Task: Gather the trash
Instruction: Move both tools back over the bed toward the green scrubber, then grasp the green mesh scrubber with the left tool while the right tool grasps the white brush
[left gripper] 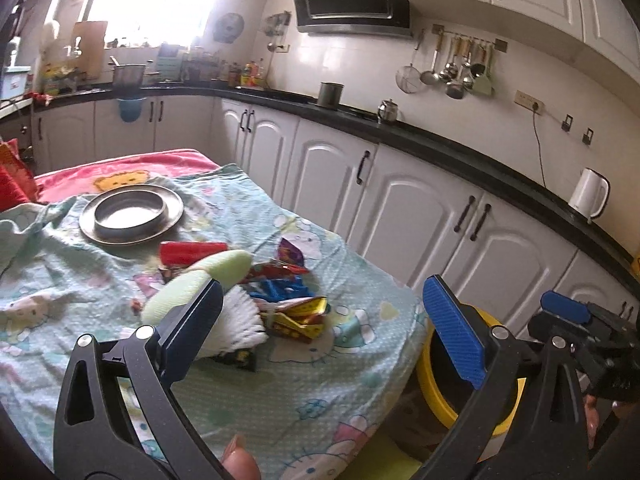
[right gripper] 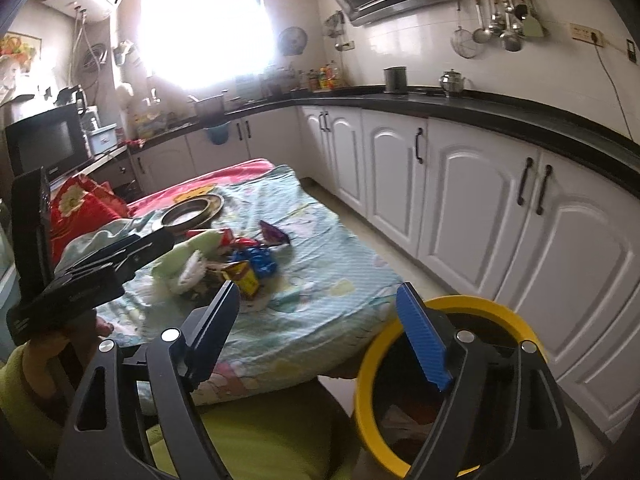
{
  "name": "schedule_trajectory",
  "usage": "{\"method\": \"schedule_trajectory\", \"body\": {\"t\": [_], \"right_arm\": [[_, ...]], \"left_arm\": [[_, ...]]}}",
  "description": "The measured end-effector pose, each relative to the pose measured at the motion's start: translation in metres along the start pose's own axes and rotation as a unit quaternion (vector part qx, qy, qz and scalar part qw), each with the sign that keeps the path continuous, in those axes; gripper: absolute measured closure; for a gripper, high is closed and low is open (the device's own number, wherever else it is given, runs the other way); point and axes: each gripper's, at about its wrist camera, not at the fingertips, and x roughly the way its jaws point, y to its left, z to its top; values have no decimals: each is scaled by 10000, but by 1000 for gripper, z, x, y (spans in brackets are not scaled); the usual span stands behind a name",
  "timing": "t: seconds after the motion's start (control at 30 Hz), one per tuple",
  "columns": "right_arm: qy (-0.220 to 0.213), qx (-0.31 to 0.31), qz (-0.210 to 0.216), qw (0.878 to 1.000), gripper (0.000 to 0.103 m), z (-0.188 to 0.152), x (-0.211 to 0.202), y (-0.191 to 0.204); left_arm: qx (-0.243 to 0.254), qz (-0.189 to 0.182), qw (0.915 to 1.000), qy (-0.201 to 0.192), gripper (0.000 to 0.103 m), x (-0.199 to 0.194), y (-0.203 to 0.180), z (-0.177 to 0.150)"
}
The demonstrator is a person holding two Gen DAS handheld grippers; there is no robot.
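A heap of trash [left gripper: 276,300] lies on the cloth-covered table [left gripper: 280,392]: a yellow and red wrapper [left gripper: 304,318], a blue wrapper [left gripper: 286,290], a purple wrapper [left gripper: 290,254], a red pack [left gripper: 192,252], white pleated paper [left gripper: 240,320] and a pale green piece [left gripper: 180,292]. My left gripper [left gripper: 324,328] is open and empty, just in front of the heap. My right gripper [right gripper: 320,332] is open and empty, over the table's near edge beside the yellow-rimmed bin [right gripper: 516,312]. The heap also shows in the right wrist view [right gripper: 240,264]. Some trash lies inside the bin.
A metal plate with a bowl [left gripper: 132,214] stands at the far end of the table. A red cushion [right gripper: 84,208] lies at the left. White cabinets [right gripper: 460,200] under a black counter [left gripper: 440,140] run along the right. A white kettle [left gripper: 588,196] stands on the counter.
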Motion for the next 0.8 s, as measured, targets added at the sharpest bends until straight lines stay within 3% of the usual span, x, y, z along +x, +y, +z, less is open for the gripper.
{"method": "schedule_trajectory", "body": {"t": [0.4, 0.7, 0.8], "right_arm": [[167, -223, 349, 9990, 25, 0, 24, 37], [444, -375, 888, 9944, 25, 1, 64, 71], [531, -438, 1050, 9921, 26, 1, 79, 81]], "left_arm": [[-466, 325, 9984, -49, 11, -11, 50, 8], [-990, 518, 9927, 458, 11, -4, 111, 18], [-1135, 423, 9906, 638, 11, 2, 126, 19]]}}
